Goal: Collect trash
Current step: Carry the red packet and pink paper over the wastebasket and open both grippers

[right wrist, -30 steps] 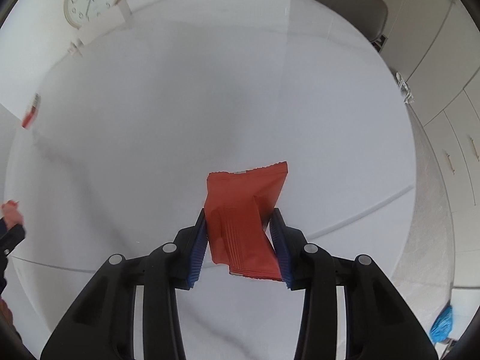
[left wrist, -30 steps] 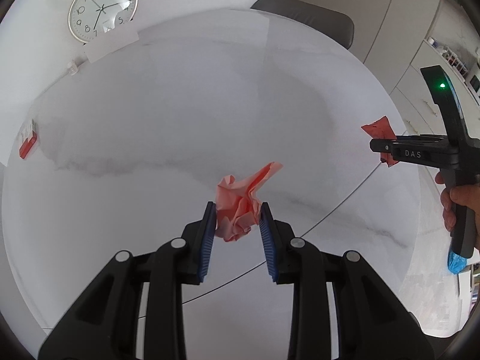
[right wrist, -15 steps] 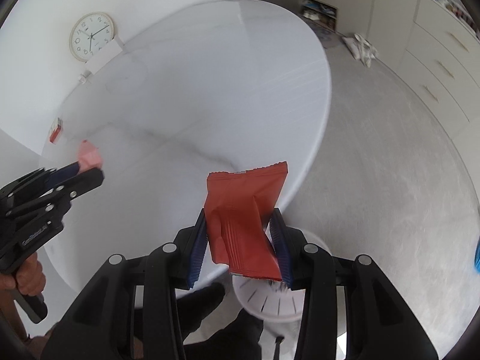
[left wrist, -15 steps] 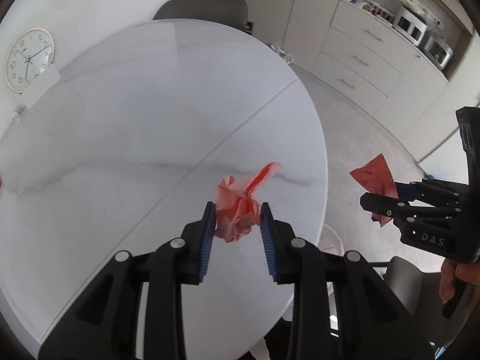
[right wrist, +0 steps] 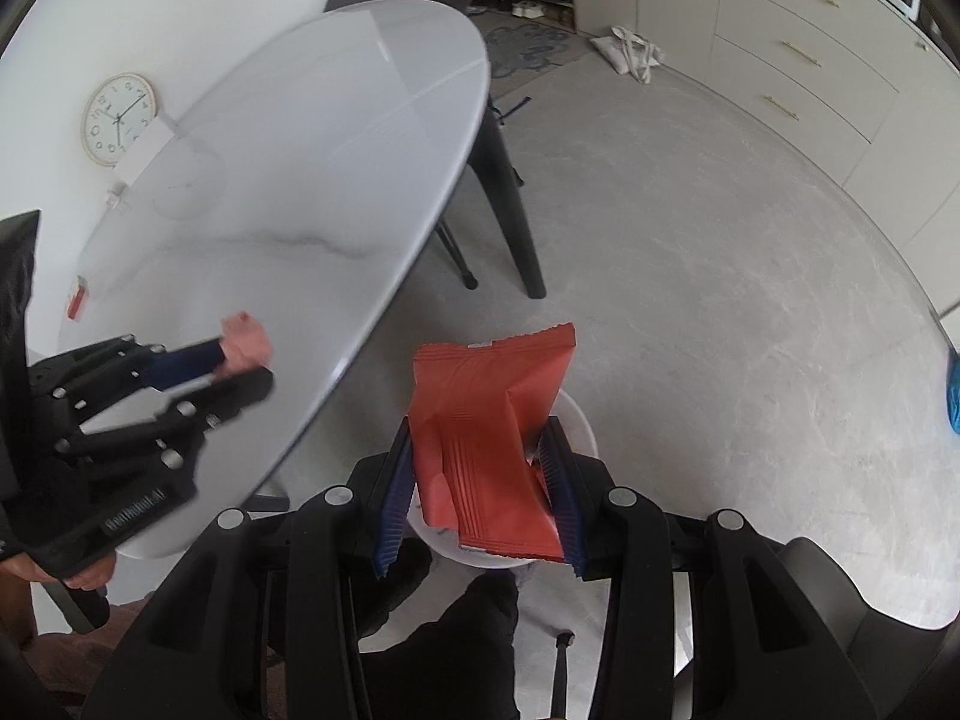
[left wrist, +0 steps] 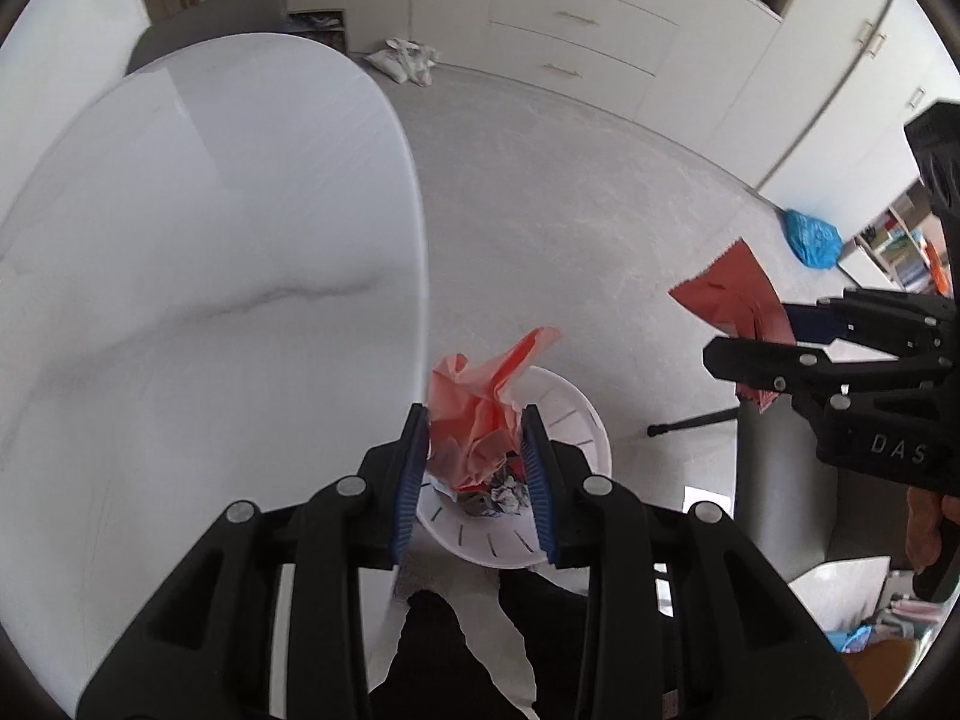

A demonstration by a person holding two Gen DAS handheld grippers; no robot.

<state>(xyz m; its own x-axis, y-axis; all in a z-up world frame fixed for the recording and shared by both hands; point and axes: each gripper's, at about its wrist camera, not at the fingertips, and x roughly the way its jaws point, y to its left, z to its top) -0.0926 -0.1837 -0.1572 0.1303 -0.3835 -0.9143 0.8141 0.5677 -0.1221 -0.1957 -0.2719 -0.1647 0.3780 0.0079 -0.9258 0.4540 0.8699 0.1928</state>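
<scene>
Jaws of the left gripper (left wrist: 474, 450) are clenched on a crumpled pink-red paper (left wrist: 480, 414); the wad is pinched near its base, so its loose upper fold is left sticking out toward 1 o'clock. It is held off the marble table (left wrist: 198, 276), past the rim at 3 o'clock, and directly above the white trash bin (left wrist: 576, 420) on the floor, presumably so that a release drops it straight in. Other scraps (left wrist: 498, 492) are seen in the bin already.

Jaws of the right gripper (right wrist: 480, 480) are closed on a red snack wrapper (right wrist: 486, 432), gripped across its lower half with the serrated top edge free at 12 o'clock. The wrapper is likewise held over the bin (right wrist: 582, 420), whose rim shows behind it at 3 o'clock. Release of both items is judged the remaining step. A small red item (right wrist: 77, 298) lies on the table at 9 o'clock, uncollected.
</scene>
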